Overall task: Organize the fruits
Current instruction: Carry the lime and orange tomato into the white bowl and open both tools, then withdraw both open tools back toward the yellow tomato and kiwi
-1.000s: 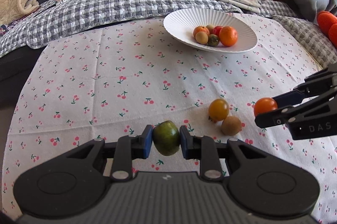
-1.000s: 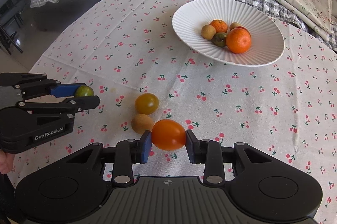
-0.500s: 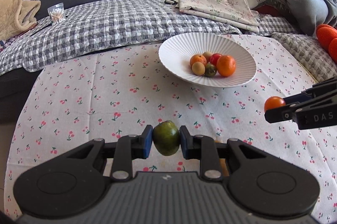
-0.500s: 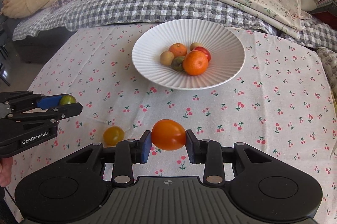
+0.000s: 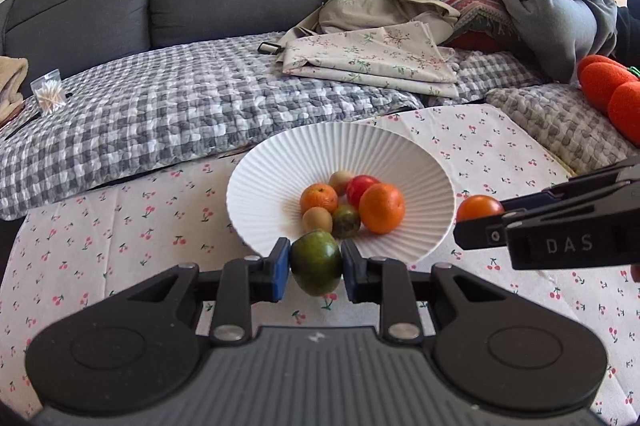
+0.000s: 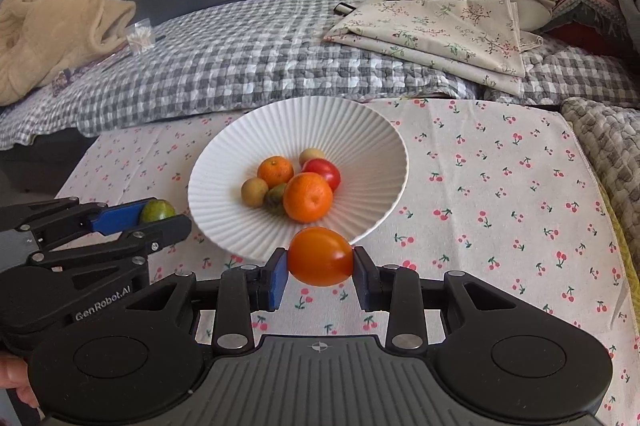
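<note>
Both grippers have come closer to the white ribbed bowl than a second ago, leaving the loose fruit on the cloth out of view. At 6 o'clock in the left wrist view, a glossy green, slightly mottled fruit sits pinched between the left gripper's blue pads, just before the bowl's near rim. At 3 o'clock, the right gripper clamps a smooth orange-red tomato. Two oranges, a red tomato and small brownish fruits lie in the bowl on the cherry-print tablecloth.
</note>
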Demonstrator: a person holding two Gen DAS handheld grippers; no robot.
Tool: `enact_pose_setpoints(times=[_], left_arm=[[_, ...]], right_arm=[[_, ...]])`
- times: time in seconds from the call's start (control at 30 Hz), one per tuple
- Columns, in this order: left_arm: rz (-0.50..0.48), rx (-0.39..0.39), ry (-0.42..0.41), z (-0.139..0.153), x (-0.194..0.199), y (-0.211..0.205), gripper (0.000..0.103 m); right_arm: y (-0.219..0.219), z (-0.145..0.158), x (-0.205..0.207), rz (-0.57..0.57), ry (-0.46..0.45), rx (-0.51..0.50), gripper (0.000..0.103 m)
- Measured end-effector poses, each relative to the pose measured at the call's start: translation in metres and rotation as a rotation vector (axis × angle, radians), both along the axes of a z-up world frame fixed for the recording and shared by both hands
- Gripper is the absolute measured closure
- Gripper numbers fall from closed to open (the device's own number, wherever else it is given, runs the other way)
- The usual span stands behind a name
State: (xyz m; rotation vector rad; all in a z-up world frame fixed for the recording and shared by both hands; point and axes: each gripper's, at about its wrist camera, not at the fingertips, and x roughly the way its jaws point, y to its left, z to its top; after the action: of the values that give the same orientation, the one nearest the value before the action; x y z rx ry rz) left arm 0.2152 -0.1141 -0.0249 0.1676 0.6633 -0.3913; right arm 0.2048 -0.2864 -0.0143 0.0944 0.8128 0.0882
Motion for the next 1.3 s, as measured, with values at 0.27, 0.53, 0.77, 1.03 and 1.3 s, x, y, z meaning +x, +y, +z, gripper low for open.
enact_pose_setpoints(times=[0.27,0.53,0.77,1.03,1.3], left_arm=[[-0.035,0.047,0.003,-0.017,0.021,-0.023,0.078],[-0.052,0.043,0.016,-0.026,0.034,-0.026,0.078],[-0.061,0.045,0.018,-0.033,0.041,-0.024,0.077],[-0.088,0.05,0.015,-0.031,0.033,-0.017,0.061],[-0.029,0.003,0.042,-0.02,0.031,0.009,0.057]], right_arm=[[-0.002,-0.008,0.018,-0.028,-0.003,0.01,0.07],[0.001,-0.017,0.032,-0.028,0.016,0.029,0.07],[0.007,-0.022,0.039,-0.027,0.03,0.061,0.07],[0.002,-0.02,0.04,-0.045,0.016,0.113,0.067],[-0.006,-0.009,0.033,-0.05,0.002,0.127,0.067]])
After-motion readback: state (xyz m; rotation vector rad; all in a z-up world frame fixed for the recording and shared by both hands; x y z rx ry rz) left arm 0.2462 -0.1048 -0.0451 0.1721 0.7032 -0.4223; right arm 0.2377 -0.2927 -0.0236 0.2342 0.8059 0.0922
